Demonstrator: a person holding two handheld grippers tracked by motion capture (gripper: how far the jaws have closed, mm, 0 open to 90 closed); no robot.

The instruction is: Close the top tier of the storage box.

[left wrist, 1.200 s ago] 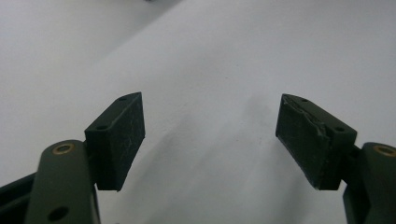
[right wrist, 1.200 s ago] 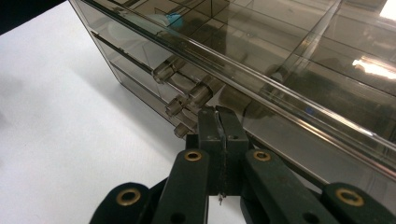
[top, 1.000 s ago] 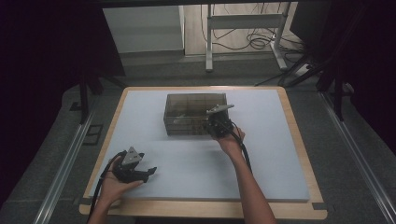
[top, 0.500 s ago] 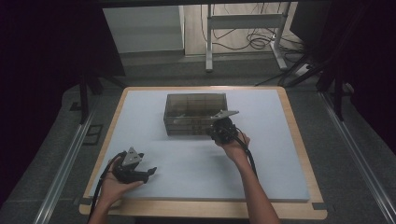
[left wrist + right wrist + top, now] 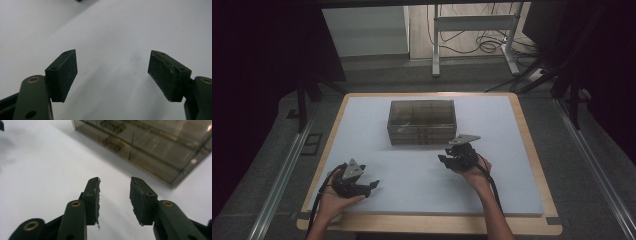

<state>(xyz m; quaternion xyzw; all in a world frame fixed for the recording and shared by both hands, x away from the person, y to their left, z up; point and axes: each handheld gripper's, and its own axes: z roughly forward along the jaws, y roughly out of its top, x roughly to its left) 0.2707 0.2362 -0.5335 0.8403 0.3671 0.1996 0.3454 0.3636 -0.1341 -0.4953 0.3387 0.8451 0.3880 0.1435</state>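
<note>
White surface (image 5: 412,200) with a wooden rim, dark room all round. At its far middle sits a smoky clear box (image 5: 422,121), lid down. Right gripper (image 5: 447,160) hovers just in front of the box, near its right corner, jaws part open, having just been opening, nothing between them. Left gripper (image 5: 373,186) rests near the front left, jaws wide, empty

Wide-apart jaws over white tabletop (image 5: 120,30)

box (image 5: 422,121): smoky clear glossy plastic | table (image 5: 512,175): matt white top, wood rim | fingers (image 5: 140,200): matt, scuffed
</note>
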